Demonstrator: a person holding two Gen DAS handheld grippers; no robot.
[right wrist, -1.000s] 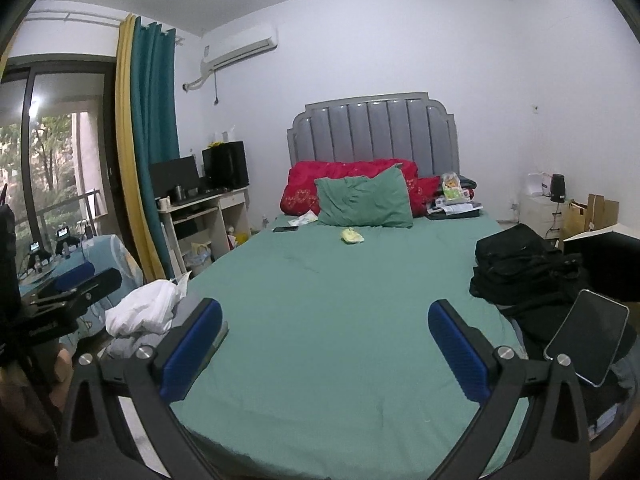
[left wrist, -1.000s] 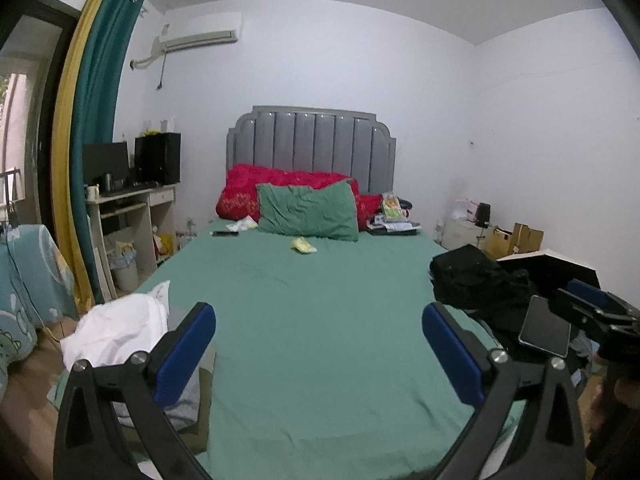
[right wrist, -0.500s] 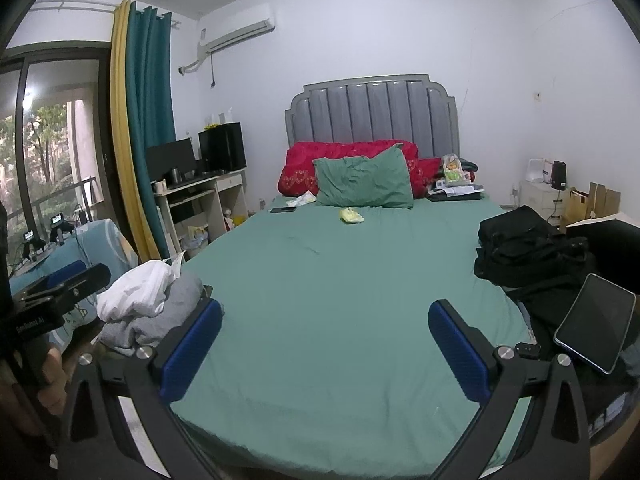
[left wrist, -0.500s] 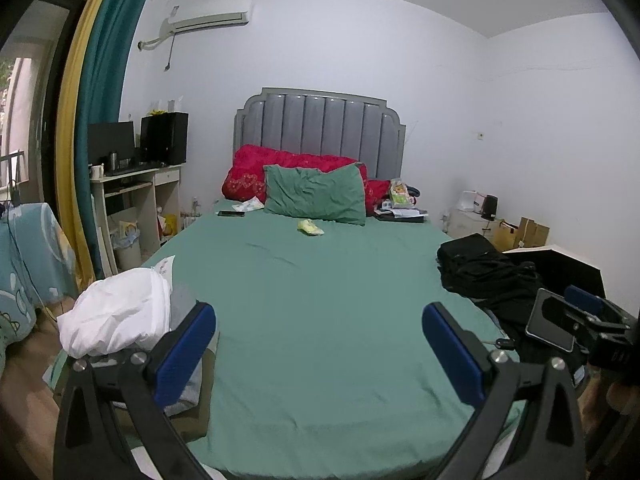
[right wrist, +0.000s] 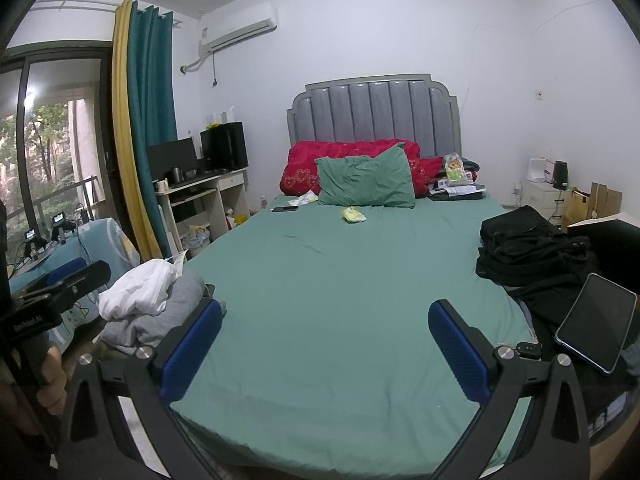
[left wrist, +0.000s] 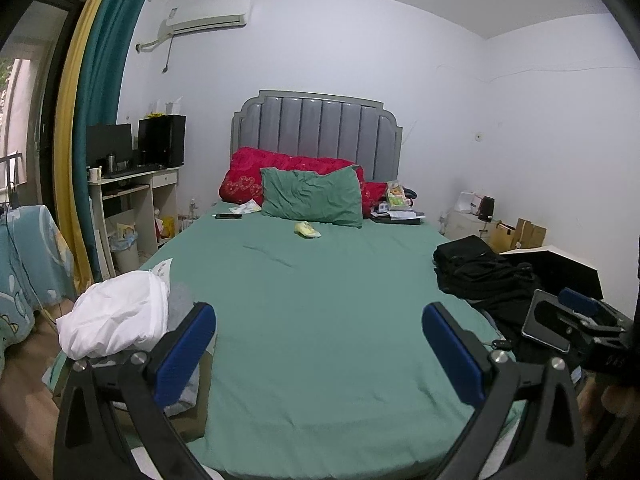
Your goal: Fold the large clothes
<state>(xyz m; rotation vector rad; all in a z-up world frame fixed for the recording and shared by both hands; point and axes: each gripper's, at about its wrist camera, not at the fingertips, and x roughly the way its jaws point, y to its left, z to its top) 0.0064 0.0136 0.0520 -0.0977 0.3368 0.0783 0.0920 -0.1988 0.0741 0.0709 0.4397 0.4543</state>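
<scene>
Both hand-held grippers (left wrist: pixel 320 344) (right wrist: pixel 326 340) agape over bed (left wrist: pixel 320 280) foot edge.

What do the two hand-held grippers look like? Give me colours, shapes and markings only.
Both match. The left hand-held gripper has two black angled arms with cut-out openings, each tipped with a flat blue ribbed pad and fastened with silver round screws. The right hand-held gripper is built the same way. Seen from the right camera, the left one's black body carries small white lettering, too blurred to read.
</scene>
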